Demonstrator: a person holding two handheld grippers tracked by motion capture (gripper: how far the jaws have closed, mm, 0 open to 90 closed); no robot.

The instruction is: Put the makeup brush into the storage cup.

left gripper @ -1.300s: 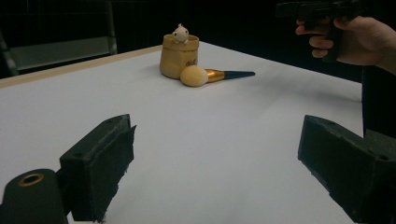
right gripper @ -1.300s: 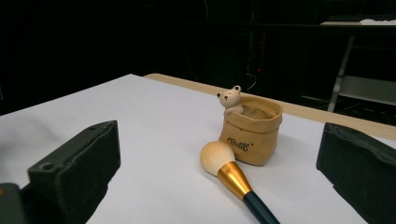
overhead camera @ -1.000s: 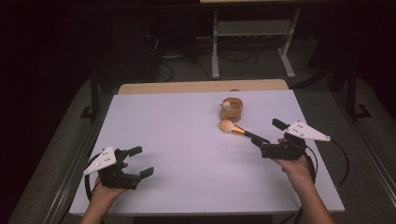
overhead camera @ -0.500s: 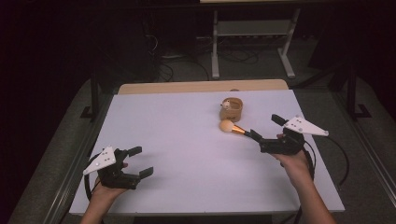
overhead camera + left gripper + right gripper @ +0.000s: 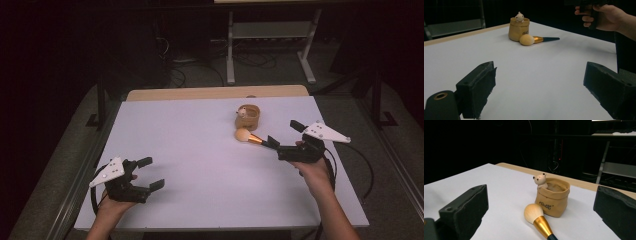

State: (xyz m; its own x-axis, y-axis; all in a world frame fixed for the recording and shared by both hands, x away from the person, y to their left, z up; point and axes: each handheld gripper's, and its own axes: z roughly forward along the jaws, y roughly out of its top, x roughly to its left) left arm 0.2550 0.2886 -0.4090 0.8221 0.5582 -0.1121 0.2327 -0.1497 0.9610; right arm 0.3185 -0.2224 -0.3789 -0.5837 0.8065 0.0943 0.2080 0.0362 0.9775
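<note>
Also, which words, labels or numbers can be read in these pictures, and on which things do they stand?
One short dark printed word in curly script on the front of the tan bag-shaped holder: too blurred to read for certain.
No text is legible on the makeup brush, the white table, or the right gripper.
</note>
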